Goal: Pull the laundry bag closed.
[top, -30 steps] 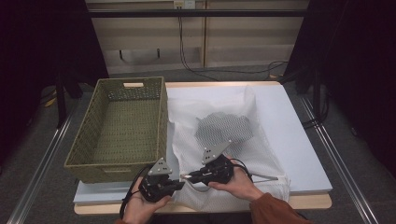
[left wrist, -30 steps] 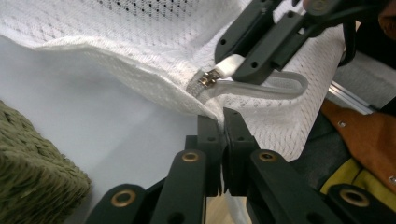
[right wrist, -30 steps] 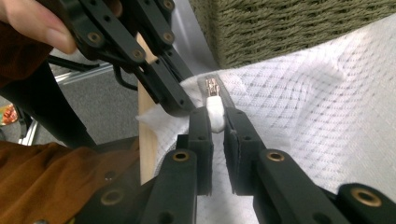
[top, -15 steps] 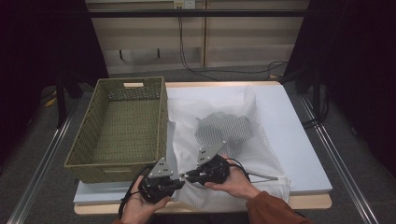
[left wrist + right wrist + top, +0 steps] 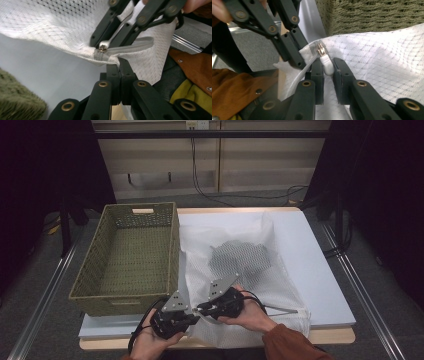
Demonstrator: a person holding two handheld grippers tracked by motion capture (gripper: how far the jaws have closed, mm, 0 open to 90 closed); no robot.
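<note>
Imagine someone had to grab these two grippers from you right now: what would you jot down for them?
Left gripper: shut on the corner of the white mesh bag, just by the zipper end.
Right gripper: jaws either side of the white zipper pull, not fully shut.
The bag lies on the table with something dark inside; the woven basket stands to its left, empty.
Done: the corner is pinned and the pull reached.
Left: probably close on the pull and run the zipper along.

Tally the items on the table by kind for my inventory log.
Woven basket: 1
White mesh laundry bag: 1
Dark garment inside the bag: 1
Hand-held grippers, left and right: 2
Total: 5
</note>
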